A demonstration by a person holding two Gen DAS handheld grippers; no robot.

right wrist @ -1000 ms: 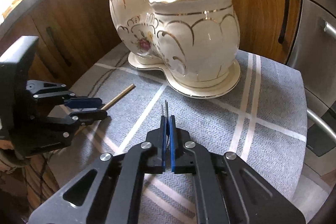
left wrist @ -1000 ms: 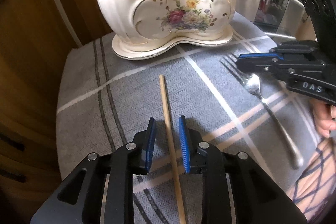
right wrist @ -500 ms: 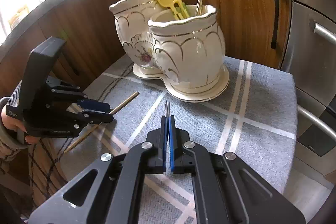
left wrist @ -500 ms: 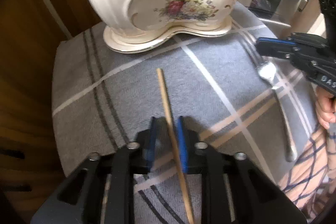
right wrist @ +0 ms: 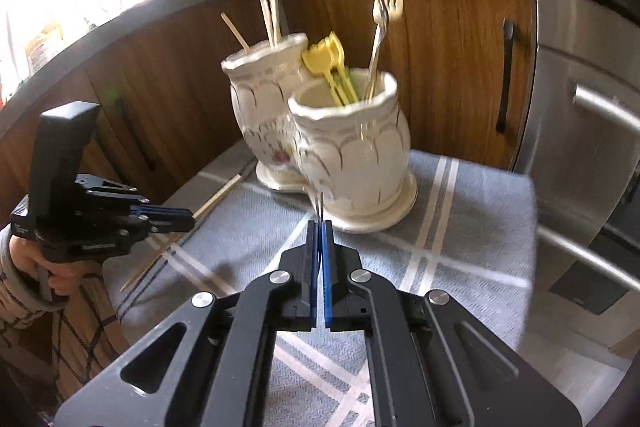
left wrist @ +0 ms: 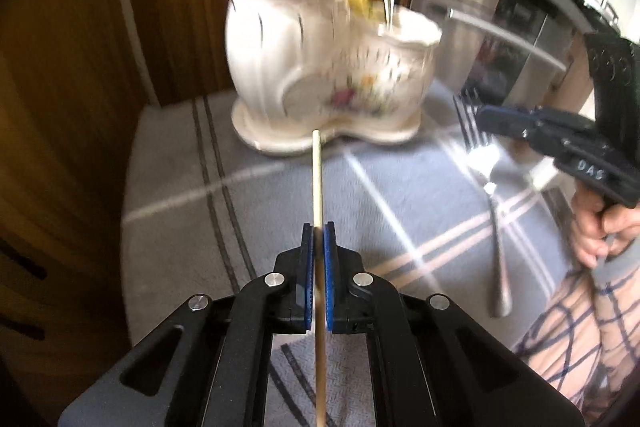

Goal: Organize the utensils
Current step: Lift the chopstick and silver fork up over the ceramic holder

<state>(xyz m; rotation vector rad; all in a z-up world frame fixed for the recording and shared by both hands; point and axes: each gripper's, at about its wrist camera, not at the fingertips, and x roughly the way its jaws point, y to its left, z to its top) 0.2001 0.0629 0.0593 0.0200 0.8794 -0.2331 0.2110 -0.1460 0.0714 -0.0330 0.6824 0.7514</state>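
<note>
A kitchen corner: wood cabinets and a steel appliance stand behind a grey cloth (left wrist: 180, 227) with pale stripes. The left gripper (left wrist: 318, 247) has its jaws closed on a chopstick (left wrist: 317, 179), which runs straight ahead out of the pads, its tip toward the holder (left wrist: 304, 67) beyond. The right gripper (right wrist: 319, 243) is pinched tight on a fork (left wrist: 486, 171) near its head, only the thin tines showing past the pads in its own view; seen from the left wrist, the handle hangs down toward the cloth. Both pieces look lifted, so the pick-up seems done and the drop-in remains. Ahead of both jaws, the two-pot ceramic holder has chopsticks (right wrist: 270, 19) in the taller pot, yellow picks (right wrist: 328, 63) and a fork (right wrist: 382, 23) in the nearer, lower pot. I see nothing else loose on the cloth, so these may be the last two.
</note>
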